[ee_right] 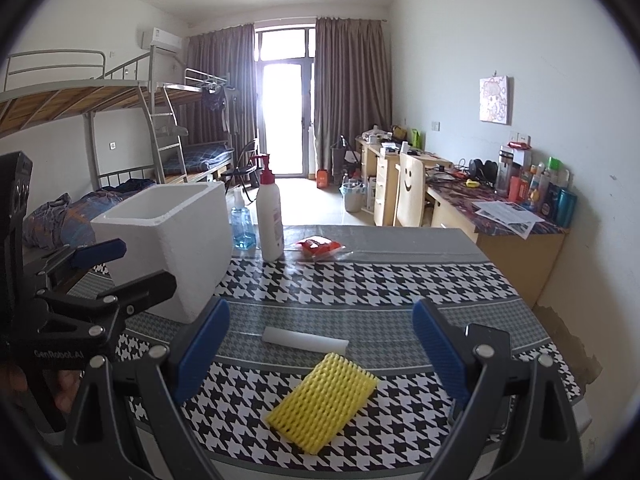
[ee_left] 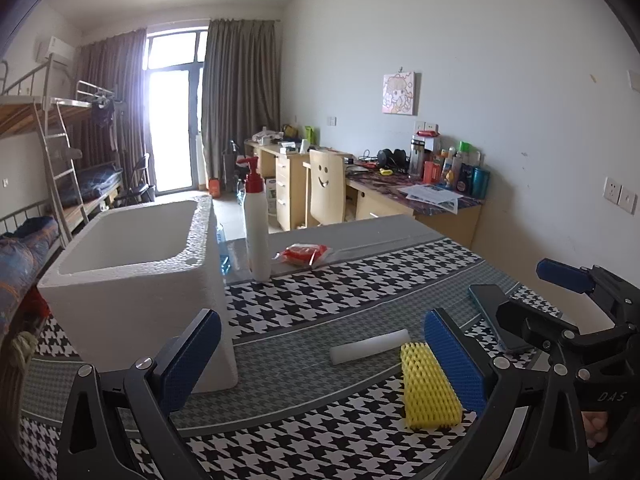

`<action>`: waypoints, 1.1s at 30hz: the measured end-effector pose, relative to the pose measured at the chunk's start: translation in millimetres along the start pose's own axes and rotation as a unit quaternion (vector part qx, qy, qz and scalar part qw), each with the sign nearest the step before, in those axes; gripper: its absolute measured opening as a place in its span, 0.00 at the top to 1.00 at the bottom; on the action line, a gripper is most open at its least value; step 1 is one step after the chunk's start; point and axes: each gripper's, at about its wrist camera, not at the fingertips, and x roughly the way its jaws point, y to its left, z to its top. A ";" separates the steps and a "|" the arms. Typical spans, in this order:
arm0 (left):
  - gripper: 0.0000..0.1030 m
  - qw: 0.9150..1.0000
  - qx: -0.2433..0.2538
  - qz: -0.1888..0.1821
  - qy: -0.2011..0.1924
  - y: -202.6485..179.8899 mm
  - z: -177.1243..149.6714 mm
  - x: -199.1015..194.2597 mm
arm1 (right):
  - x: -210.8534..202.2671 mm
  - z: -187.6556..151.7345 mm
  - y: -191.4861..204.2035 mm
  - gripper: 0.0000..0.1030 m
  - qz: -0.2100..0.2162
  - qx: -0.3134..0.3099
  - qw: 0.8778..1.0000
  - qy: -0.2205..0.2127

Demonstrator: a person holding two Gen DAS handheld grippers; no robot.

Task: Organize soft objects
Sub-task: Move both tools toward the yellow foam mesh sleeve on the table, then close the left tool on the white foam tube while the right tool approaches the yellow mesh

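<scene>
Altogether: one yellow foam net (ee_right: 322, 400), one white foam roll (ee_right: 305, 341), one foam box (ee_right: 168, 236).

the left tongs (ee_left: 324, 356) are hovering low over the counter (ee_left: 360, 272) with their blue pads spread wide apart, gripping nothing; a yellow foam net sleeve (ee_left: 428, 386) is lying just inside the right-hand pad, seemingly touching it; a white foam tube (ee_left: 370, 346) is resting just beyond the sleeve; a white foam box (ee_left: 140, 276) is standing open-topped at the left, behind the left-hand pad; a white pump bottle (ee_left: 256, 224) is standing upright beside the box; a red packet (ee_left: 306, 254) is lying near the bottle; the right tongs (ee_left: 560, 300) are showing at the right edge, above a dark phone (ee_left: 490, 308).
</scene>
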 end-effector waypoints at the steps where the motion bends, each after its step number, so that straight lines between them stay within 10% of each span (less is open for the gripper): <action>1: 0.01 1.000 0.001 -0.003 0.001 -1.1 -0.4 2.0 | 0.0 -1.4 -1.5 0.08 -0.002 0.001 1.000 0.001; 33: 0.01 0.992 0.057 -0.042 0.108 -36.0 -12.5 92.8 | 25.8 -46.3 -35.3 0.08 -0.004 0.044 0.997 0.058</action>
